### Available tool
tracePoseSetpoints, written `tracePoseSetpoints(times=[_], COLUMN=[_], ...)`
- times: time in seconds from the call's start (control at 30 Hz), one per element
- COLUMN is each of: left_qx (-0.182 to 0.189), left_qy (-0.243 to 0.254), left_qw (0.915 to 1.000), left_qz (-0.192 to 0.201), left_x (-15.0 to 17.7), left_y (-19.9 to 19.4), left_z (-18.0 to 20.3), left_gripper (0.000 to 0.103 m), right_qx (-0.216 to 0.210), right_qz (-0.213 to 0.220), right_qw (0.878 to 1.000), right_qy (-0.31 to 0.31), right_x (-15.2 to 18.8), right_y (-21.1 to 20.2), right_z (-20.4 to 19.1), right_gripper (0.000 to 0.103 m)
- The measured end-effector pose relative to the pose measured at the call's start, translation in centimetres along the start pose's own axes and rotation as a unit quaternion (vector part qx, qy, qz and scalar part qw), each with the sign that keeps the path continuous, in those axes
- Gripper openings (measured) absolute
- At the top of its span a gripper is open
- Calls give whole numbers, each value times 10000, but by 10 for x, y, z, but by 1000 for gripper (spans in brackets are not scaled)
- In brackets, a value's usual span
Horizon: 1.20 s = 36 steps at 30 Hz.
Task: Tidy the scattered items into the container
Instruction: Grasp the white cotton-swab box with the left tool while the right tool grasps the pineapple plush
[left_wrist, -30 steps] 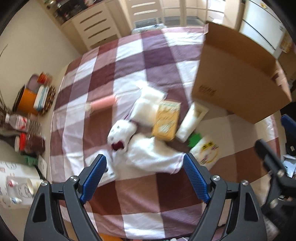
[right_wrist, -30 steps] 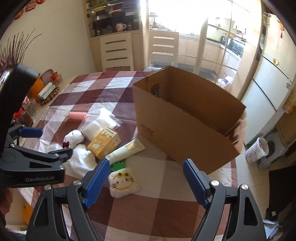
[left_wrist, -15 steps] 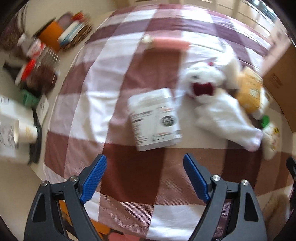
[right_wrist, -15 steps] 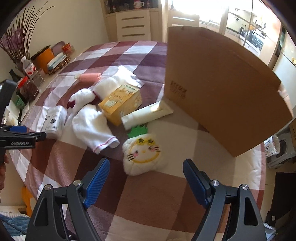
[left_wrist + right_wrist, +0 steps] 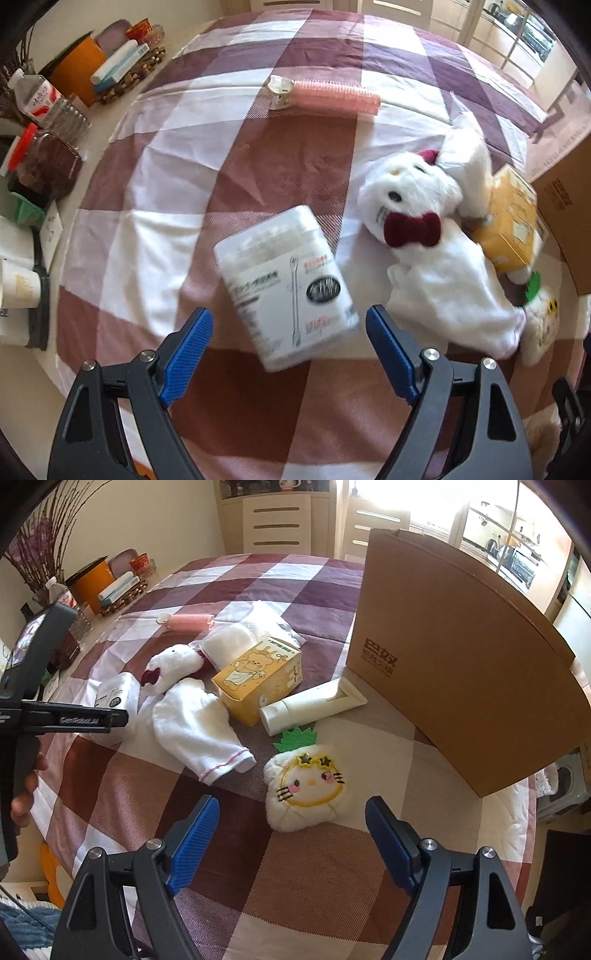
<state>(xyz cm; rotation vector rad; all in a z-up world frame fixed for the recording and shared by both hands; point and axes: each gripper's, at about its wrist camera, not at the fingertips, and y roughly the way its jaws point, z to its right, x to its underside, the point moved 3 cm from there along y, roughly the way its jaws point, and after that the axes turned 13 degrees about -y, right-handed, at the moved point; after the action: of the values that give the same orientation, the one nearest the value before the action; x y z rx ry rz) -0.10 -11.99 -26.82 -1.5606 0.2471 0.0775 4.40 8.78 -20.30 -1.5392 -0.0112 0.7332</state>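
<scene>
The left tongs [image 5: 288,328] are wide apart and hold nothing; the white cotton swab box [image 5: 286,284] lies on the table [image 5: 258,398] just in front of them, turned at an angle to the 2 blue pads [image 5: 188,339]. The right tongs [image 5: 291,827] are also apart and empty, above the pineapple cat plush [image 5: 308,786]. The cardboard box [image 5: 461,657], which is the container, stands at the right side of the table, and nothing seems to be inside yet, though its inside is not visible.

The swab box looks smooth and hard, and because it lies diagonally, the pads may catch only its corners; then it could rotate or slip out. The white hand puppet [image 5: 436,258] lies just beside it, so a wide closing may pinch the fabric too. The checked cloth [image 5: 177,177] has wrinkles and may be dragged if the tongs go too low.
</scene>
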Motion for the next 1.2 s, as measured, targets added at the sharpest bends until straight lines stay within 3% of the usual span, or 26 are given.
tracePoseSetpoints(times=[0.1,0.13,0.17,0.27,0.4,0.57,0.67,0.83,0.9,0.93,1.0,1.1,1.2], left_qx=[18,38,38,65,-324,-521,-499,-394,-384,-382,-389,-412,-401], left_qy=[-175,-259,-349,-406,-93,326,219,-148,-203,-188,-99,-70,18], left_qw=[9997,9994,9990,9987,9991,9979,9984,9990,9989,9990,9991,9989,9987], left_qz=[-160,-227,-290,-305,-258,-186,-170,-178,-174,-169,-156,-222,-314], left_x=[-6,-6,-6,-5,-2,-4,-10,-11,-11,-11,-9,-3,6], left_y=[16,19,23,24,22,23,23,24,25,26,25,24,22], left_z=[1,0,-2,-8,-19,-24,-23,-23,-26,-25,-22,-22,-22], left_gripper=[85,83,72,68,67,69,69,71,71,69,65,65,65], right_qx=[20,47,84,264,312,237,143,84,3,-17,-51,-22,-291], right_qz=[-45,-42,-42,-49,-53,-4,-28,-552,-447,-470,-426,-485,-540], right_qw=[10000,10000,9999,9993,9988,9982,9975,9954,9973,9976,9980,9978,9980], right_qy=[-5,-41,-91,-265,-383,-546,-696,-777,-574,-501,-466,-451,-161], right_x=[0,0,0,-1,3,3,-2,-6,-7,-8,-8,-7,-3], right_y=[3,4,5,9,20,35,47,84,85,86,84,80,75], right_z=[0,-1,-2,-4,-4,-3,-2,9,16,18,18,15,16], right_gripper=[84,84,84,84,84,84,84,84,83,81,63,58,56])
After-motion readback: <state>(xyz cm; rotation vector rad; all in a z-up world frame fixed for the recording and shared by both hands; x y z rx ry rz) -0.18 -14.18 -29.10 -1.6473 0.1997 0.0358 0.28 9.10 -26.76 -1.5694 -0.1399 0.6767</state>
